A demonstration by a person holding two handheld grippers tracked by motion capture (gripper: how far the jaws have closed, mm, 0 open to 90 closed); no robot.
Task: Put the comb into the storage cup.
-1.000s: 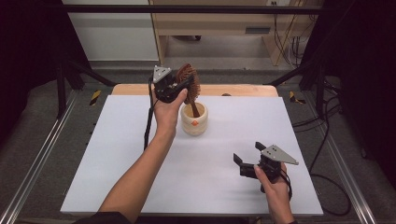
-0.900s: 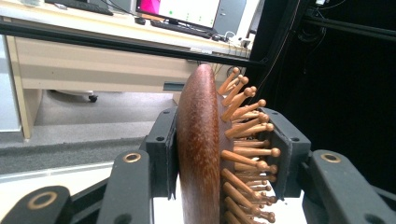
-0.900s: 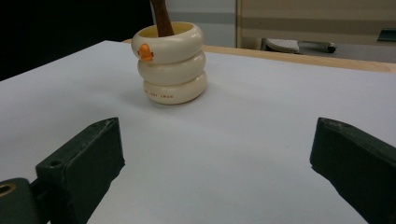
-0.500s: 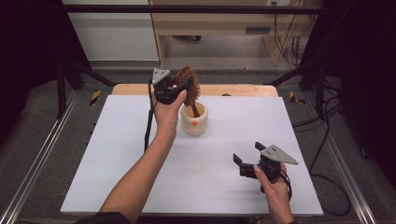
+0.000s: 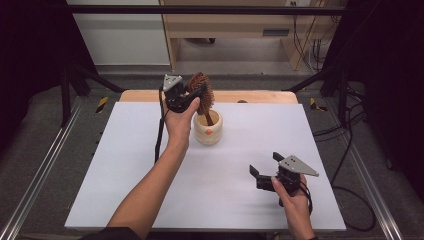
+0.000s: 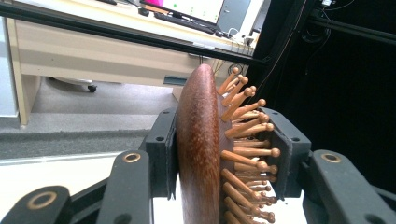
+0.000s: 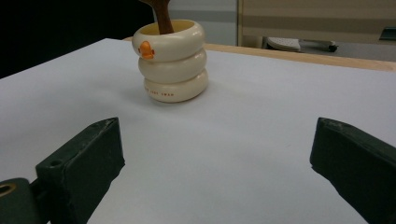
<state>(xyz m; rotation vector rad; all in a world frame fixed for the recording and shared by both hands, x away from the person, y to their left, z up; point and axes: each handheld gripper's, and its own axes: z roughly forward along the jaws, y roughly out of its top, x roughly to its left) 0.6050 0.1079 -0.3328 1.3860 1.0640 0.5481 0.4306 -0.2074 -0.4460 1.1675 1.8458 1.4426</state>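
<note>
The left claw pinches the wooden hairbrush by its head, handle down inside the cream duck cup at the worktop's far side, seemingly to stand it there, while the right claw waits spread and empty nearby

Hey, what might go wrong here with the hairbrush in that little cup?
1. The left claw grips the hairbrush by its head, one pad on springy pins; it may slip or twist.
2. Its handle sits in the cream cup; a sideways pull might tip the cup.
3. The right claw rests open, apart from the cup, so nothing steadies it.
</note>
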